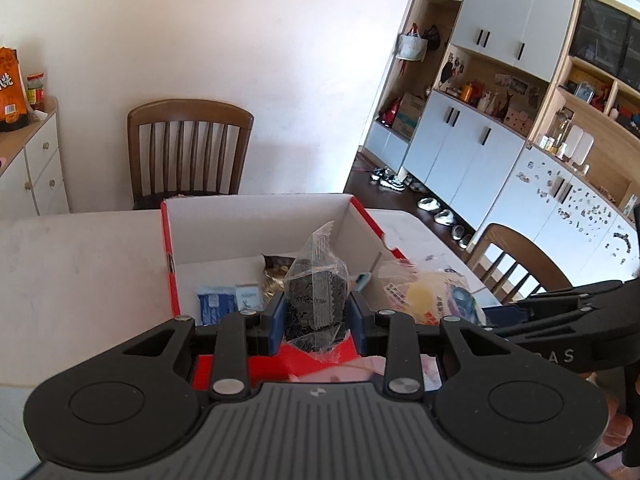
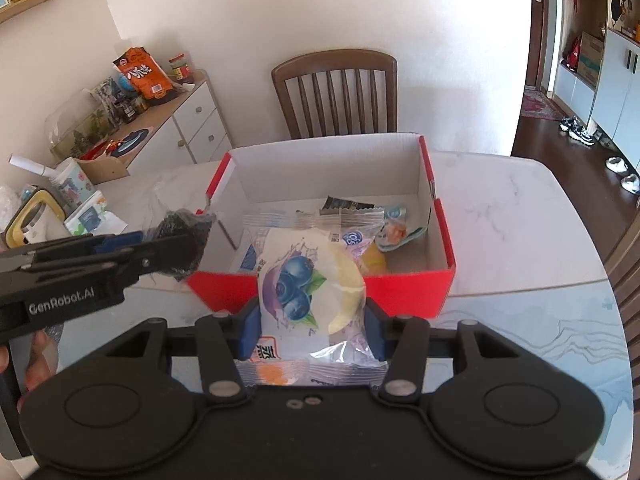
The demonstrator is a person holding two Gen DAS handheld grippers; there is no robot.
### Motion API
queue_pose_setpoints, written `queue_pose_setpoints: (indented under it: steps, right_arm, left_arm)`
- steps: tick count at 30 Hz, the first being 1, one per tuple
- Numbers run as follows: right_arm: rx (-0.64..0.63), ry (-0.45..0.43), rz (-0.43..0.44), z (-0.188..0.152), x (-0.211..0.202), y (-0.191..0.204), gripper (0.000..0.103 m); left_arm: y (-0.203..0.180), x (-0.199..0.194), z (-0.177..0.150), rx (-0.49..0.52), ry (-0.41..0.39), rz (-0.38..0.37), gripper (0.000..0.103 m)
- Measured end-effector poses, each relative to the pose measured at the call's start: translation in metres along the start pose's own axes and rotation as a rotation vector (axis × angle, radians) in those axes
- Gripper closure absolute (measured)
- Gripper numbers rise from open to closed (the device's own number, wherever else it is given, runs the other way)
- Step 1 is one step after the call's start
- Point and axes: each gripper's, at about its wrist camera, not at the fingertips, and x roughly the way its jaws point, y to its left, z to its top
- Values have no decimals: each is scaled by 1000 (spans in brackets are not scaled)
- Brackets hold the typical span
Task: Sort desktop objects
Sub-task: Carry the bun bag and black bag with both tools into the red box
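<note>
jaws on dark packet (image 1: 315,300)

Hidden behind the clear packet of dark snack (image 1: 314,300): most of the gold-and-black wrapper (image 1: 276,270) at twelve o'clock of it inside the red box (image 1: 170,264). Cut off at the nine o'clock edge: the orange bag (image 1: 10,88) on the sideboard. Too small to read: print on the blueberry cake packet (image 2: 310,280). Covered by that packet: the yellow item (image 2: 376,262) at three o'clock. Blurred: small blue packs (image 1: 216,304).
</note>
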Motion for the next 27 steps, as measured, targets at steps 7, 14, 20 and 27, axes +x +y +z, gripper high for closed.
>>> queue_pose_setpoints:
  steps: [7, 14, 20, 27]
  right_arm:
    - [-10, 5, -36, 17, 19, -9, 52]
    - [-20, 30, -75, 33, 47, -21, 53]
    - [-16, 43, -112, 48, 76, -31, 53]
    - [-39, 93, -128, 57, 118, -35, 53]
  left_arm:
    - [15, 29, 22, 24, 17, 36, 72]
    - [28, 67, 32, 43, 77, 80, 74]
    - [43, 94, 31, 35, 128, 112, 74]
    - [44, 117, 28, 51, 174, 118, 74]
